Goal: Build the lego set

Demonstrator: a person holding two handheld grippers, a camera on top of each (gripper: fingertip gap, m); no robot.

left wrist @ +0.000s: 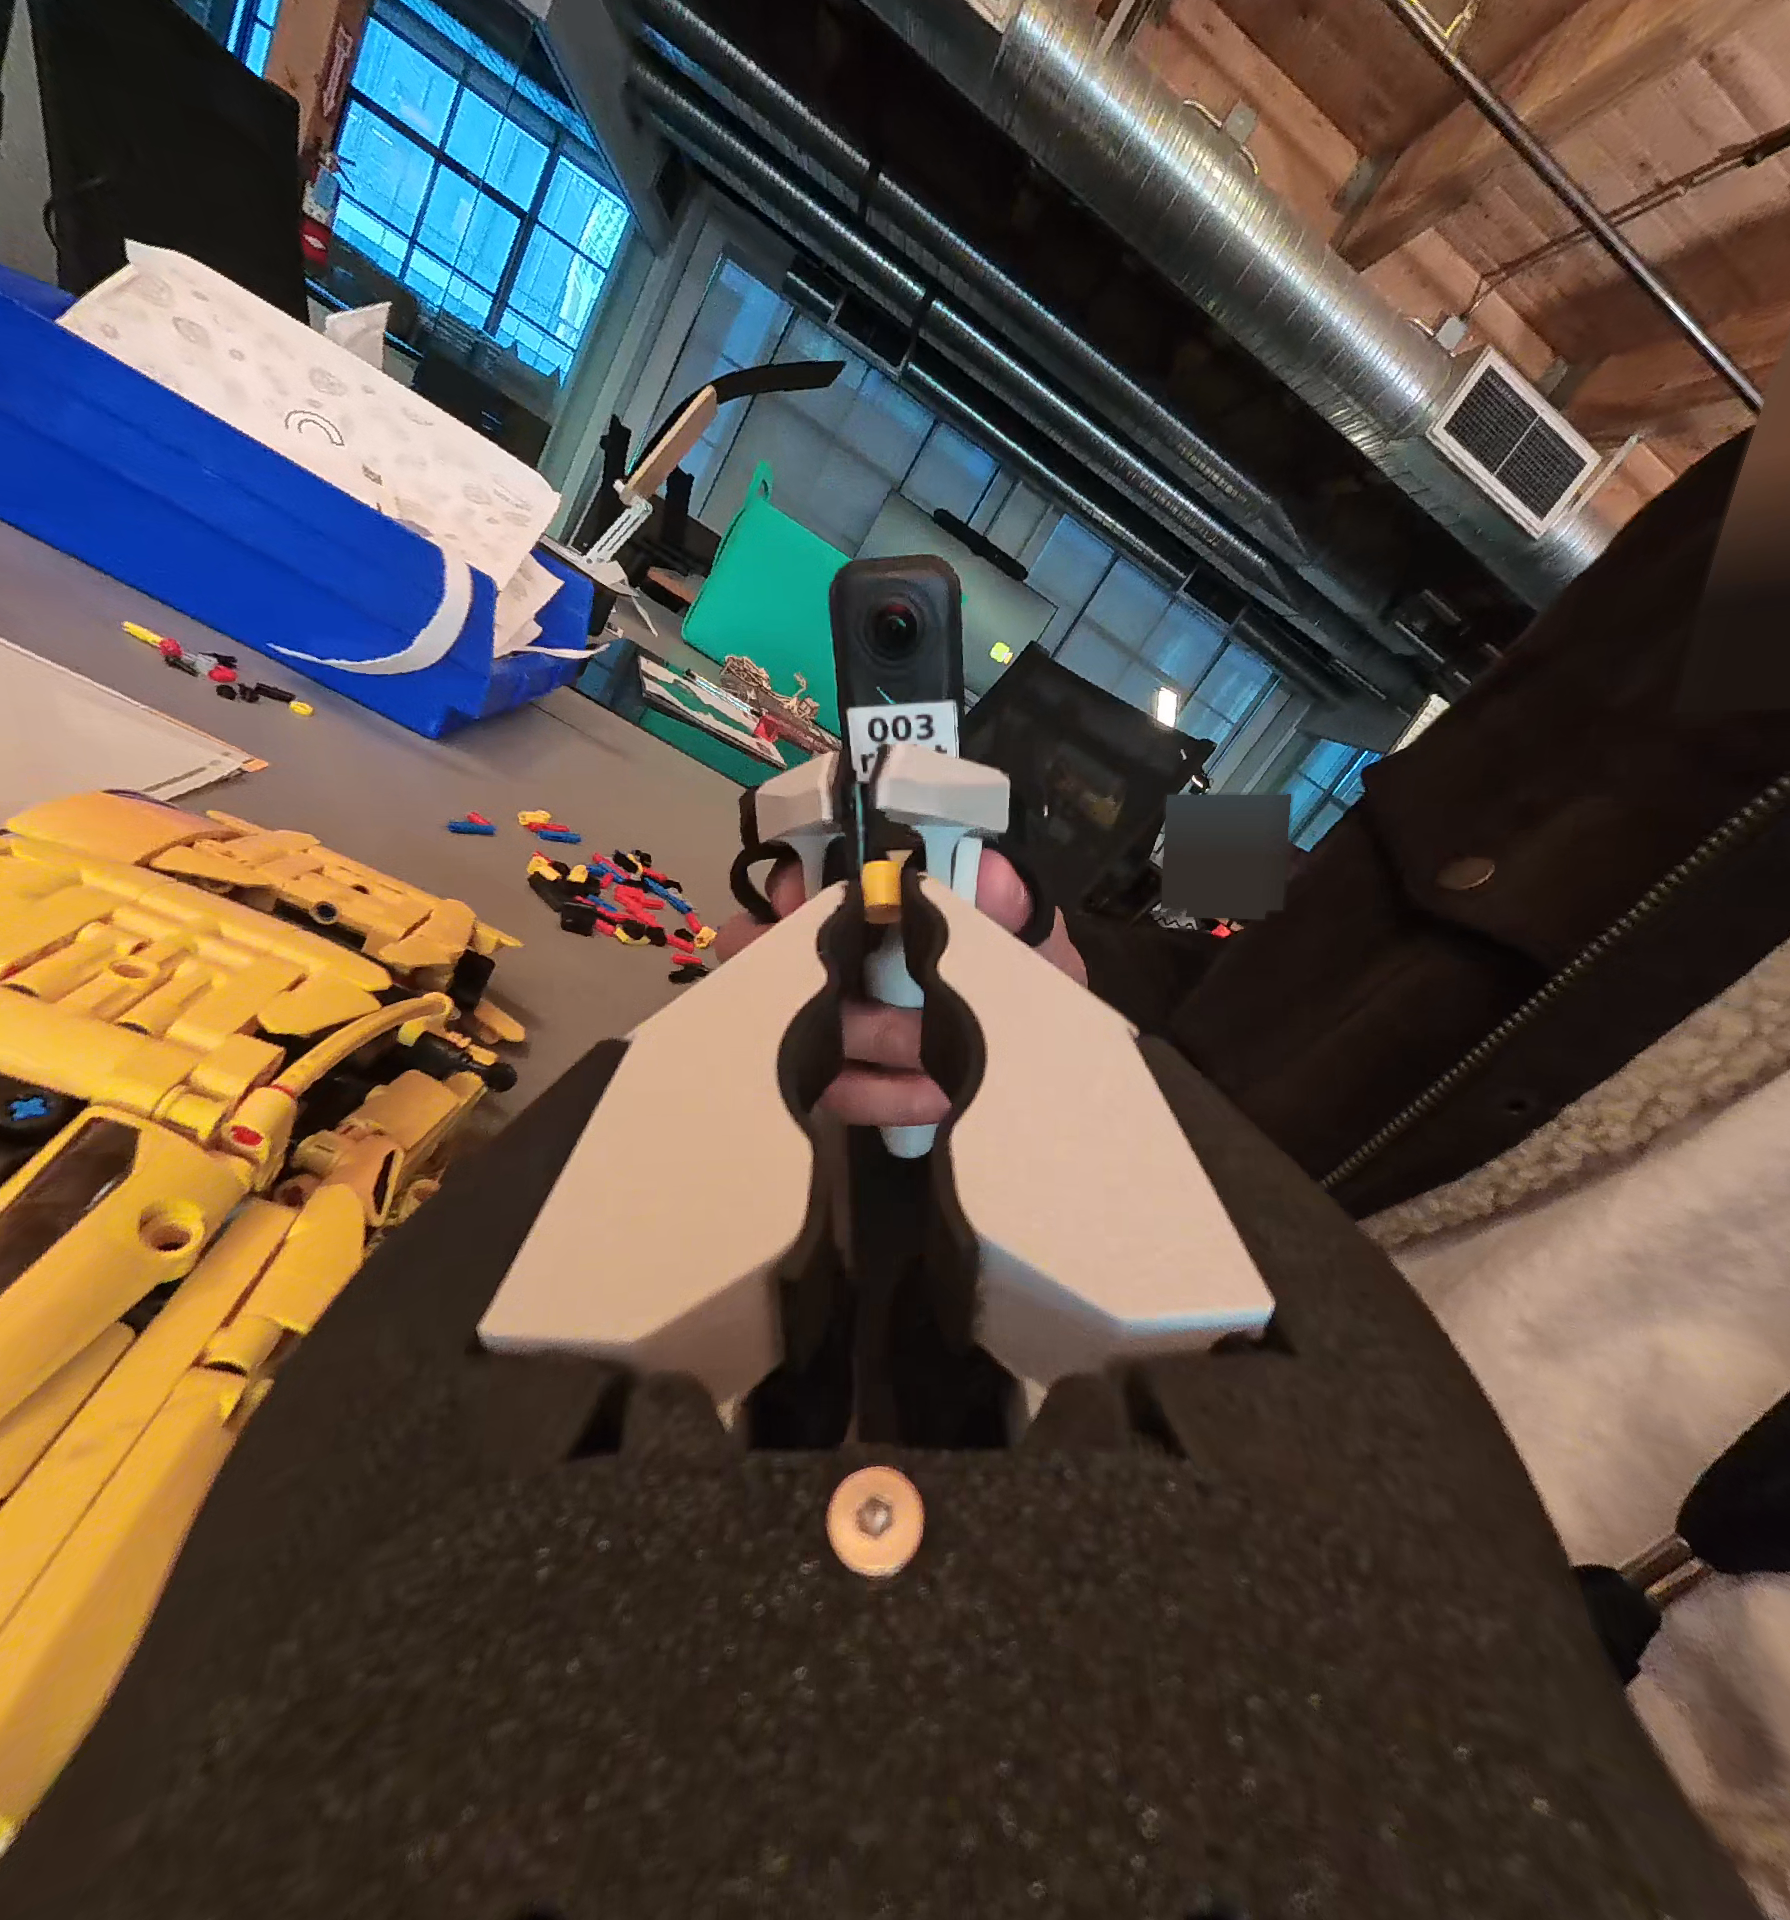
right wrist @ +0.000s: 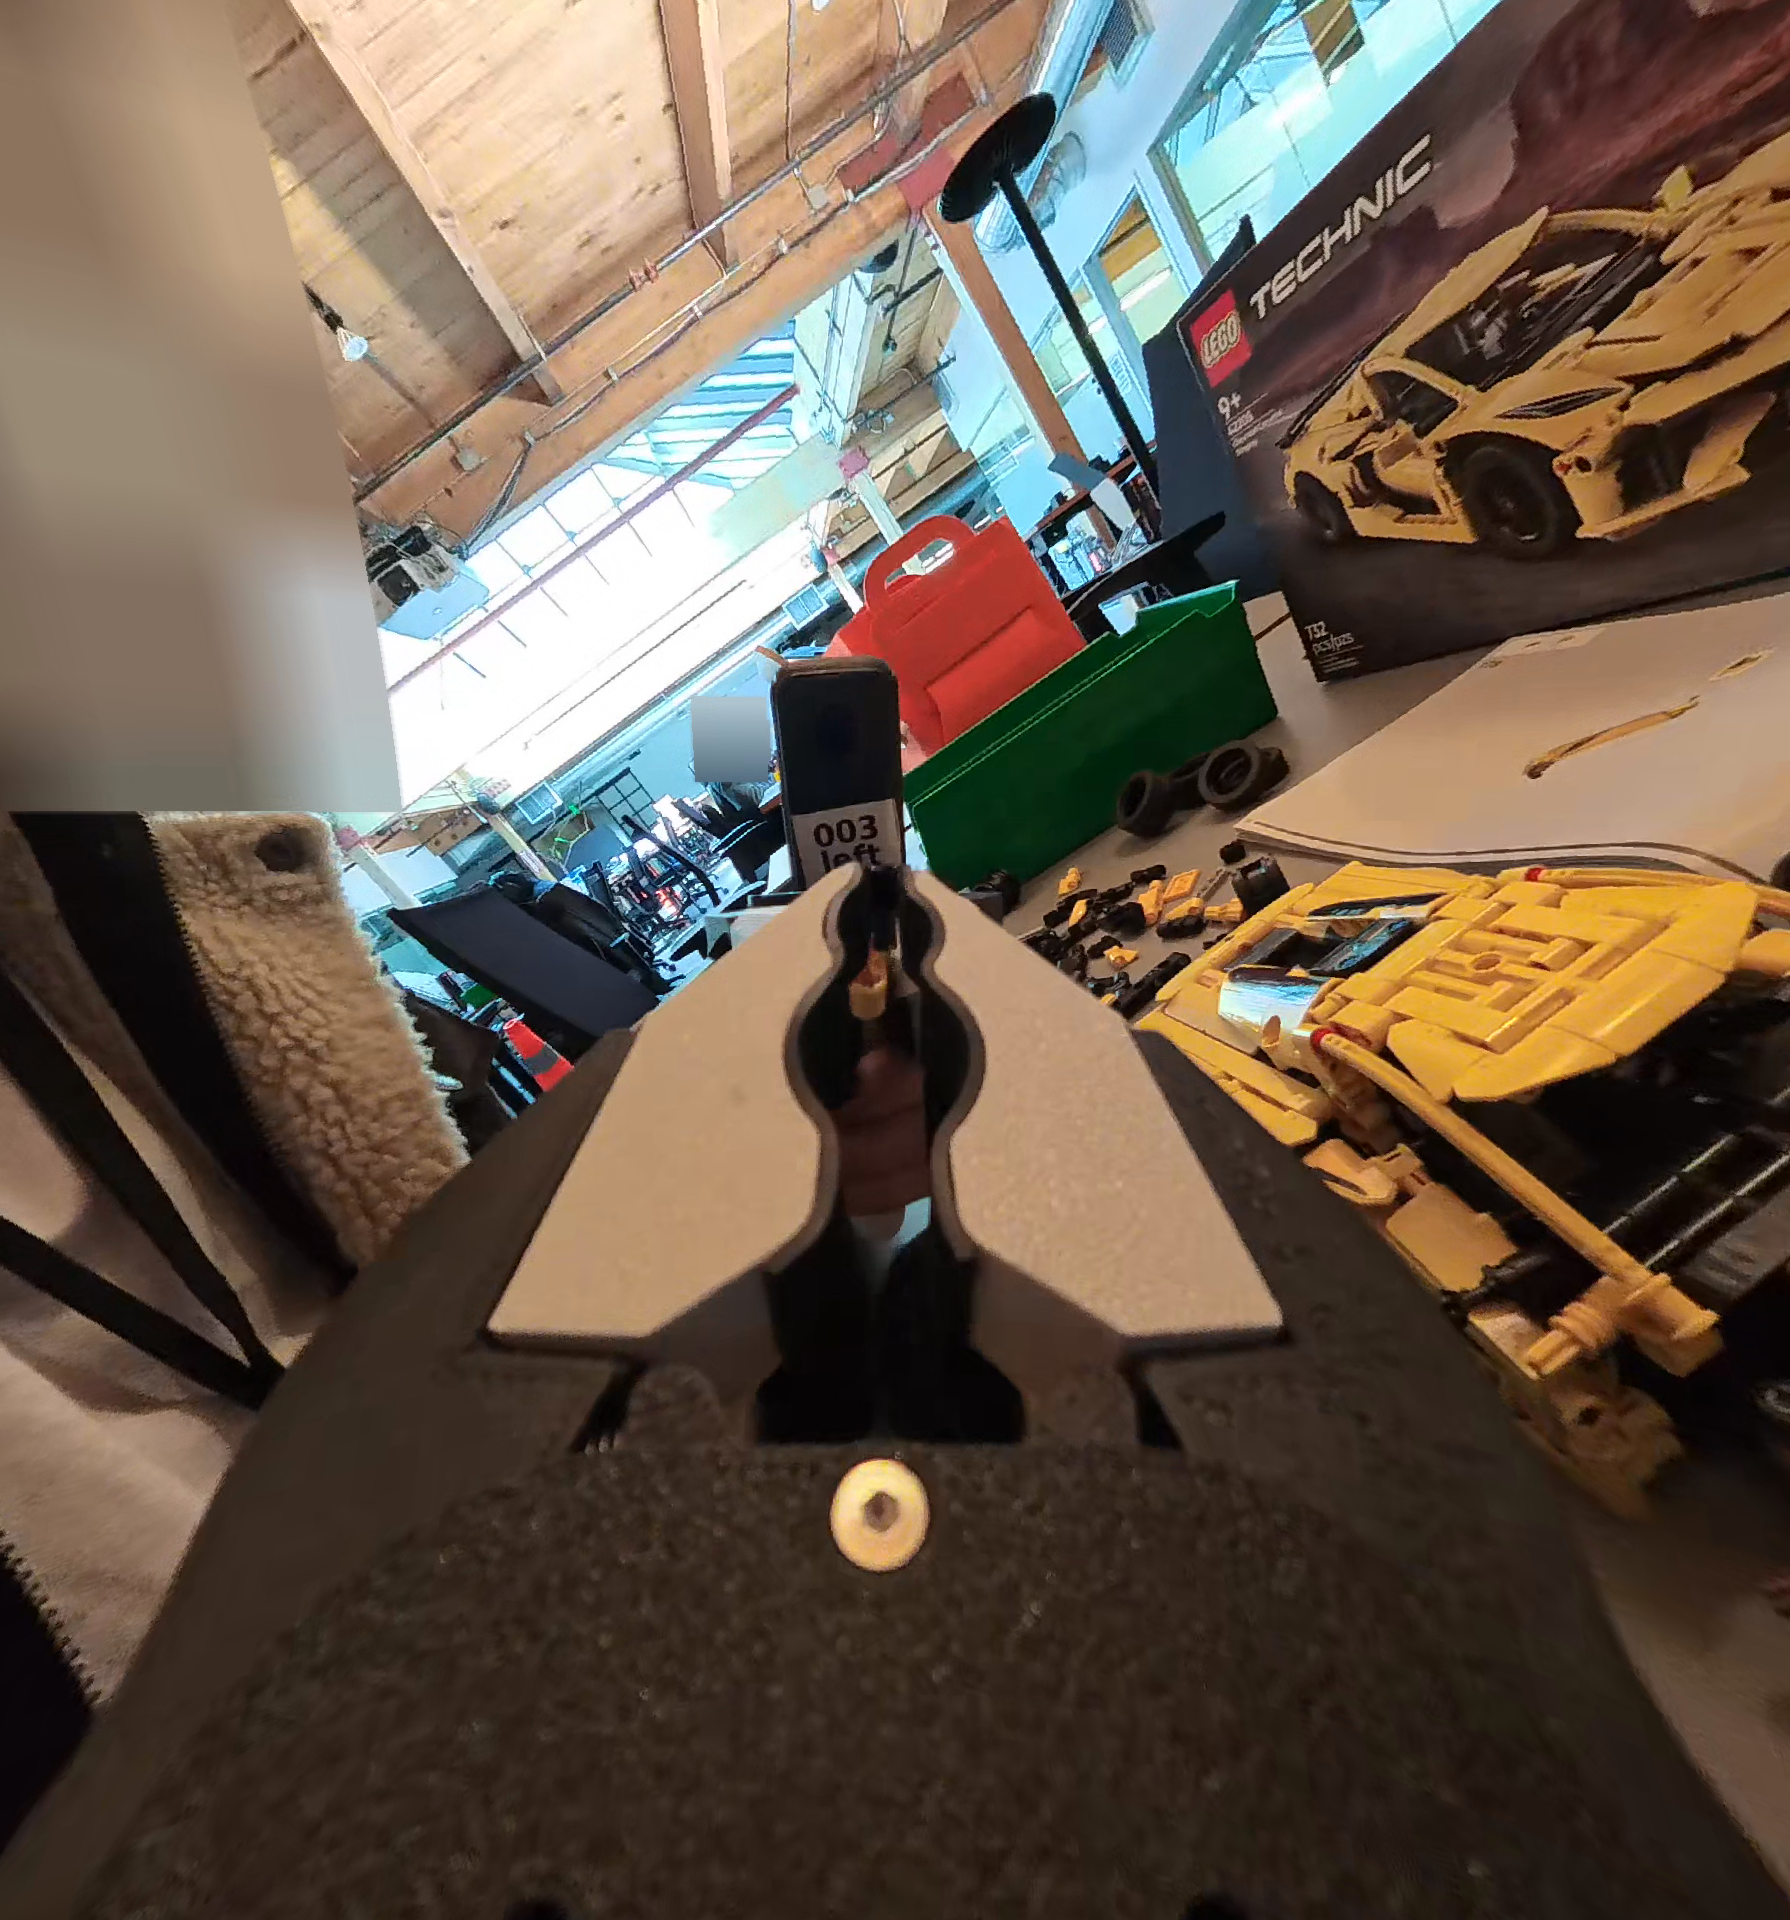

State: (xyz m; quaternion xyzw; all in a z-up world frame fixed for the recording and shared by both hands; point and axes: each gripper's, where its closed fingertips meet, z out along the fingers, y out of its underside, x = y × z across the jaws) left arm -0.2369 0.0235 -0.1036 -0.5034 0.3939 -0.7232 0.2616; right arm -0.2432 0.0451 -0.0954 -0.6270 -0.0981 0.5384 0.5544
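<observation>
From the left wrist view, the left gripper (left wrist: 878, 899) was closed on a small yellow piece (left wrist: 878, 891), held up facing the right gripper (left wrist: 875, 800). The yellow car (left wrist: 174, 1049) lay on the grey table (left wrist: 600, 748), left.

From the right wrist view, the right gripper (right wrist: 878, 909) pinched the same piece (right wrist: 867, 1000); the car (right wrist: 1473, 997) sat right.

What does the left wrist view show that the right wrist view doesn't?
Left wrist only: a blue bin holding printed paper, and loose red, blue and black pins. Right wrist only: the set's box, a green bin and black wheels. Both: the yellow car on the table, and the two claws facing each other, tips nearly shut around a small yellow piece.
</observation>
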